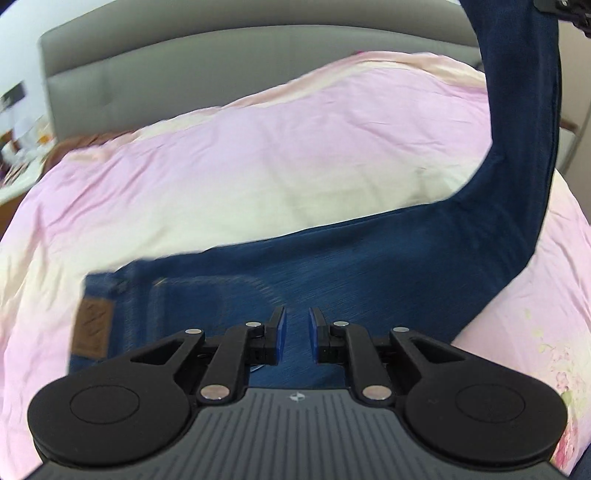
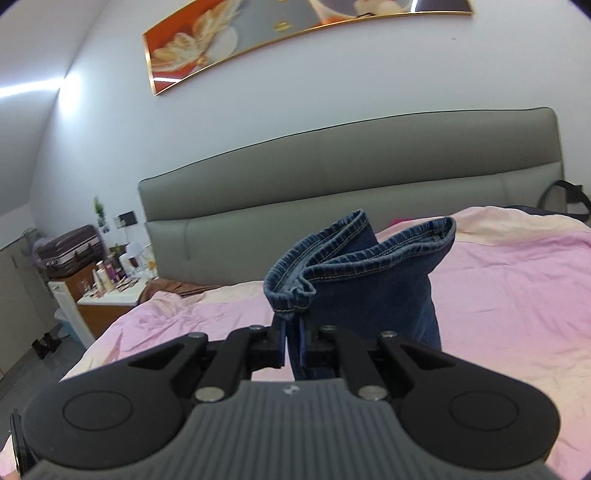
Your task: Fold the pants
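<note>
Dark blue jeans (image 1: 332, 266) lie on a pink quilt (image 1: 221, 166), the waist with its brown leather patch (image 1: 90, 325) at the lower left. Just above the seat of the jeans my left gripper (image 1: 296, 336) hovers, its blue pads a little apart with nothing pinched between them. The legs (image 1: 524, 110) rise steeply to the top right corner of the left wrist view. There my right gripper (image 2: 293, 339) is shut on the denim just below the hems (image 2: 362, 251), which stick up bunched in front of it.
A grey padded headboard (image 2: 369, 166) runs along the far side of the bed. At the left stand a cluttered nightstand (image 2: 110, 291) and a dark suitcase (image 2: 70, 247). A framed picture (image 2: 277, 33) hangs on the wall. A black bag (image 2: 569, 199) sits at the far right.
</note>
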